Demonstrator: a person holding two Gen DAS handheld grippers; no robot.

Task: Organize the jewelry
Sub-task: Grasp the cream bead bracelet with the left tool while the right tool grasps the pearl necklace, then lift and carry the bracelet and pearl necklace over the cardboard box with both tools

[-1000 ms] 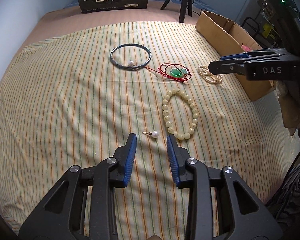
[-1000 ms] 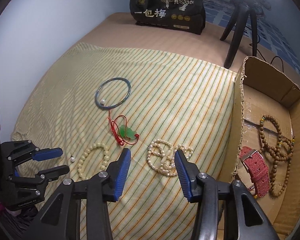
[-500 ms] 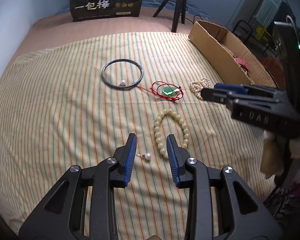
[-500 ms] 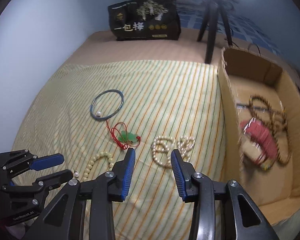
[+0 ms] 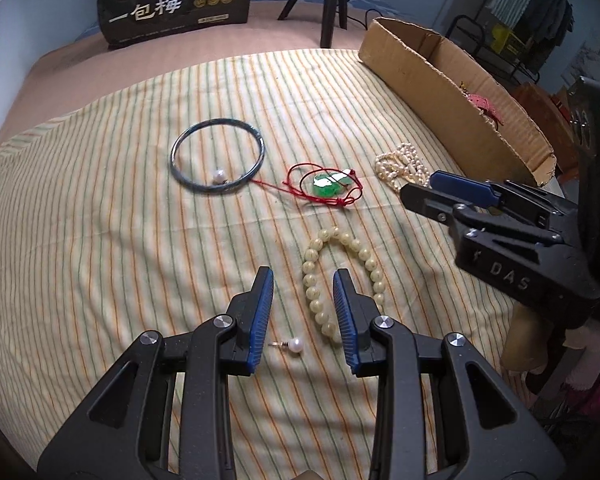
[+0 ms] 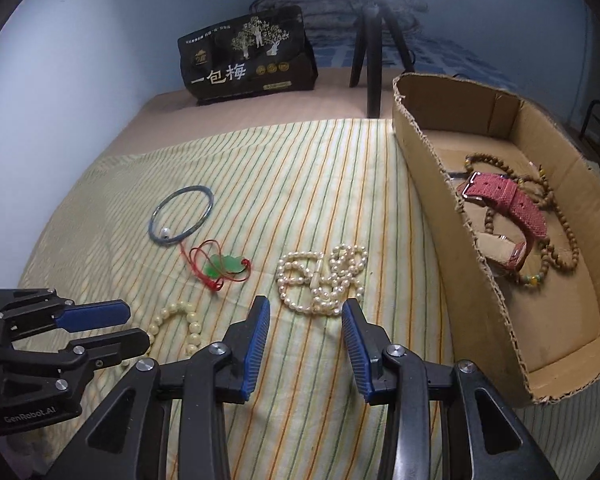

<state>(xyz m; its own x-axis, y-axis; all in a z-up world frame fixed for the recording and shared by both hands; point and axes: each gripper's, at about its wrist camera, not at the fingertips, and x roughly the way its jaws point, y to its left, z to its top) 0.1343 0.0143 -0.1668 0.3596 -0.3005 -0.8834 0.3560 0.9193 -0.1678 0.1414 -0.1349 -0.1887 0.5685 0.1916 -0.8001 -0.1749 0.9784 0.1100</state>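
A brown wooden bead string (image 6: 556, 248) and a red woven watch strap (image 6: 508, 204) already lay in the open cardboard box (image 6: 432, 184) at three o'clock. On the striped cloth (image 5: 100, 240) remained a cream bead bracelet (image 5: 340, 268), white pearl stud (image 5: 296, 346), green pendant (image 5: 330, 184), blue bangle (image 5: 218, 158) and pearl strand (image 6: 324, 276). The left gripper (image 5: 303, 302) and right gripper (image 6: 305, 334) hung spread, empty; nothing blocked them

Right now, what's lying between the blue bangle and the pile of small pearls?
The green pendant on red cord lies between the blue bangle and the pearl strand, on the striped cloth. The right wrist view shows it best.
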